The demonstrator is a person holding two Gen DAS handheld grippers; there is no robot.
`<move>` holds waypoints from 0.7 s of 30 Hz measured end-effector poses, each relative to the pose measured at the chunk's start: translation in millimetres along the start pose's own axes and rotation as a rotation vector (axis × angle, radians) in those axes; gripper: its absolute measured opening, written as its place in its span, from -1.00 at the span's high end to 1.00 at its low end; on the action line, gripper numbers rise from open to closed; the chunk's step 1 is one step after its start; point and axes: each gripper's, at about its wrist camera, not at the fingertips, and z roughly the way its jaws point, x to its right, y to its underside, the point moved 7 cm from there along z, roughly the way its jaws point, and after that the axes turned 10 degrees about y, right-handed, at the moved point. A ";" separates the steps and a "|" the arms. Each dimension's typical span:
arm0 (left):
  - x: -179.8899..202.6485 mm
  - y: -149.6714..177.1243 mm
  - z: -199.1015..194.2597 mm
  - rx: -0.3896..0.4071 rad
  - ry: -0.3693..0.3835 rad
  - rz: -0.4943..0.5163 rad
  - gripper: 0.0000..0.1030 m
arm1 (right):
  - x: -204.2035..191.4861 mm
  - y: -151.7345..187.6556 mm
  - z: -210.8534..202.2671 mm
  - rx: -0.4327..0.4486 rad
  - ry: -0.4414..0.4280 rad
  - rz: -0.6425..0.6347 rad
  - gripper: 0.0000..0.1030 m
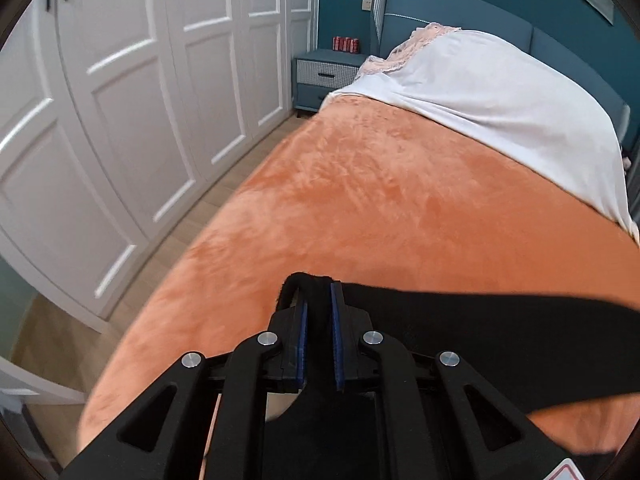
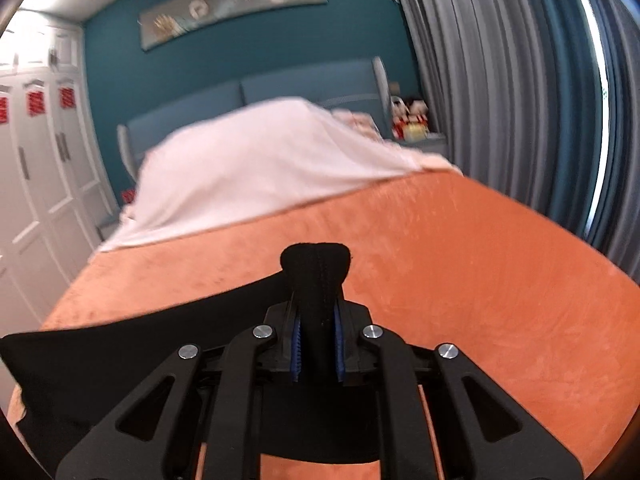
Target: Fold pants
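The black pants (image 1: 500, 336) hang stretched between my two grippers above an orange blanket (image 1: 360, 208) on the bed. My left gripper (image 1: 318, 300) is shut on one corner of the pants; the cloth runs off to the right. My right gripper (image 2: 318, 312) is shut on another corner, a bunched tip of cloth sticking out past the fingers, and the pants (image 2: 120, 344) run off to the left. The lower part of the pants is hidden under the grippers.
The orange blanket (image 2: 480, 280) covers the near half of the bed; a white sheet (image 1: 500, 96) covers the head end. White wardrobe doors (image 1: 120, 120) and a wood floor strip lie left. A blue nightstand (image 1: 324, 76) stands by the headboard. Grey curtains (image 2: 500, 80) hang right.
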 end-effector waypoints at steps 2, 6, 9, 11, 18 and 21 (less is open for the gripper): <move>-10.0 18.6 -20.0 -0.012 -0.012 0.023 0.83 | 5.9 9.8 -29.8 0.006 0.001 -0.061 0.78; -29.7 74.6 -37.9 -0.080 -0.064 0.088 0.82 | 21.4 47.4 -61.1 -0.056 0.015 -0.130 0.77; -43.3 117.2 -31.7 -0.140 -0.095 0.110 0.81 | 28.4 98.5 -69.0 -0.140 0.039 -0.230 0.77; -49.1 143.5 -22.7 -0.178 -0.109 0.121 0.81 | 25.1 135.6 -66.3 -0.205 0.053 -0.303 0.76; -72.8 218.8 4.7 -0.252 -0.190 0.126 0.80 | 40.1 249.3 -46.7 -0.393 0.127 -0.453 0.75; -74.9 224.8 6.8 -0.245 -0.204 0.117 0.80 | 50.2 275.4 -39.8 -0.450 0.132 -0.431 0.60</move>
